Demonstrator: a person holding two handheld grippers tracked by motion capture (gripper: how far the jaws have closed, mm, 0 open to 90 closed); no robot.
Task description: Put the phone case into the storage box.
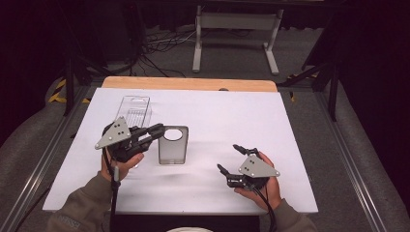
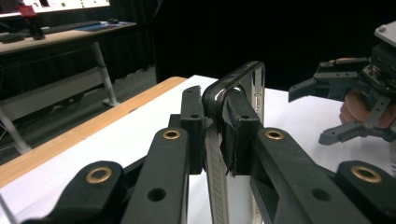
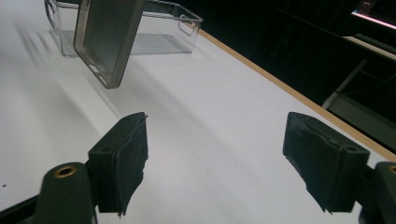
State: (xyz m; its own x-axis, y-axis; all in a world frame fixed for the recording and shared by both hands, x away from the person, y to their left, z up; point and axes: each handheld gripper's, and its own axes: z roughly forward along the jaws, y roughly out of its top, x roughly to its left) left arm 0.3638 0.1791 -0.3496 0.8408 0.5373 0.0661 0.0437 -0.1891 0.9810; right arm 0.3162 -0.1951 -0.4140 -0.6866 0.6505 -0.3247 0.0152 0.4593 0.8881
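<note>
Phone case [image 1: 172, 145], smoky and translucent with a round camera cut-out, is off the desk and in the grip of the left gripper [image 1: 155, 131]: in the left gripper view its jaws are pressed onto one long rim of the case [image 2: 236, 100], pinching it edge-on. From the high view it hangs over the middle of the desk, a little left of centre, just in front of the clear plastic tray [image 1: 134, 110] that sits near the far left corner. The right gripper view looks up at the case [image 3: 108, 35] tilted in the air with the tray [image 3: 180, 23] behind it.

The right gripper [image 1: 231, 159] holds nothing; its jaws are spread wide, resting low near the near right edge of the desk, well apart from the case.

As a judgement: the pick-up is done, and what is left is to carry the case to wherever it belongs, most likely the tray behind it, and let go. The tray looks empty, so no placing has happened yet. The right hand could still come in to steady or take the case.

The desk [image 1: 227, 116] is covered by a white sheet, with a strip of bare wood along its far edge. The room beyond is dark, with black drapes, grey carpet, cables on the floor and the white legs of another table [image 1: 237, 29].
</note>
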